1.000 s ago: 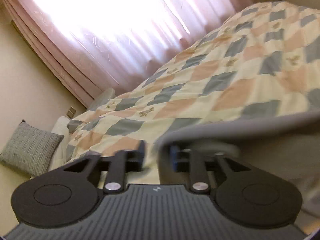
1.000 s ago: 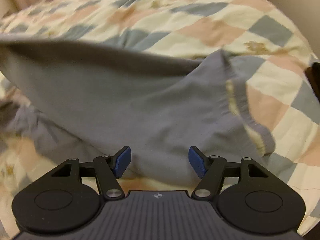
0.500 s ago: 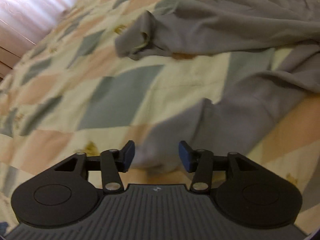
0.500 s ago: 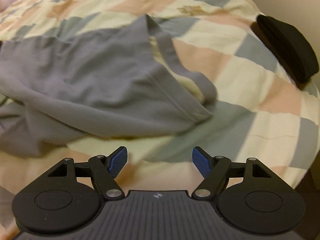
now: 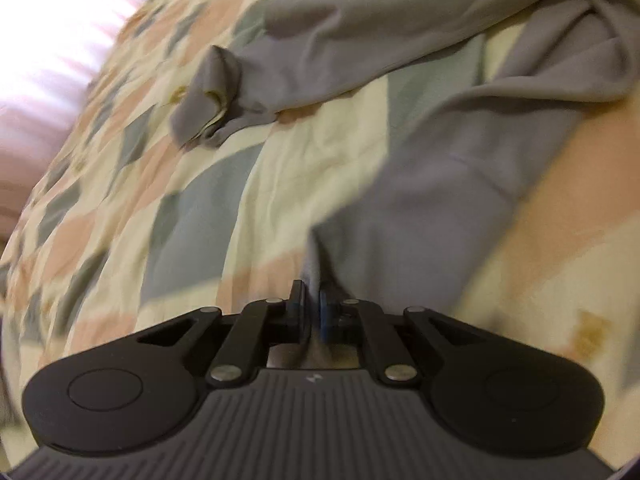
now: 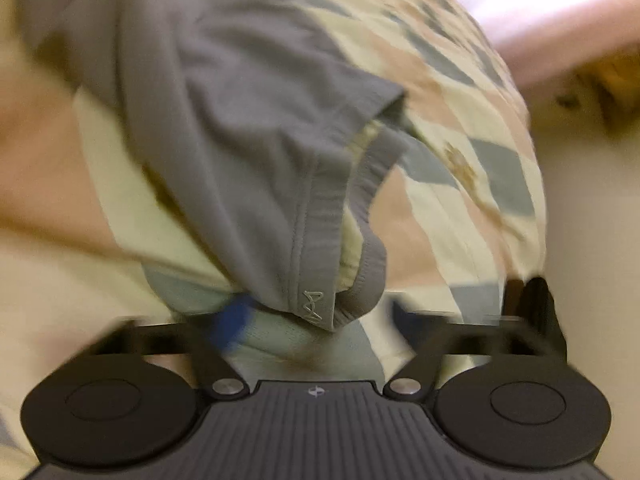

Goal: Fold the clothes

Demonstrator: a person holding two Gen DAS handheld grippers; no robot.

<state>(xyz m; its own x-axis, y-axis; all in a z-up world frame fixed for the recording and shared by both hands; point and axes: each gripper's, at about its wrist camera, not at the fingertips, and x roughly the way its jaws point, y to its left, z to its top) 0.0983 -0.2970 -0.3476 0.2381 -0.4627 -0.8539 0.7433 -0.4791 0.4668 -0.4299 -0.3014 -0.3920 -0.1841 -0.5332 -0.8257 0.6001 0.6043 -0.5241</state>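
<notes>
Left wrist view: left gripper (image 5: 313,304) closed, blue pads nearly touching, a thin pinch of grey fabric caught between them at the near hem. Grey garment (image 5: 432,184), soft matte knit, spread in loose folds over the bedspread (image 5: 208,216); one narrow limb running up and right from the pads, a second lying crosswise higher up and ending in a crumpled cuff with a pale lining showing. Bedspread quilted, diamond patches in cream, peach and slate. Bare quilt to the left of the pinch. Overexposed pink curtain (image 5: 36,68) at upper left; detail washed out. Garment cut off at the top and right edges.

Right wrist view: heavy motion blur. Right gripper (image 6: 316,318) with jaws closing, fingers smeared; stitched hem corner of the grey garment lying between them, contact of the pads not discernible. Flat double-stitched band, small pale embroidered mark at the corner, cream lining inside the opening. Bed edge falling away on the right against a plain wall (image 6: 580,208). Dark object (image 6: 536,300) at right, unidentifiable.
</notes>
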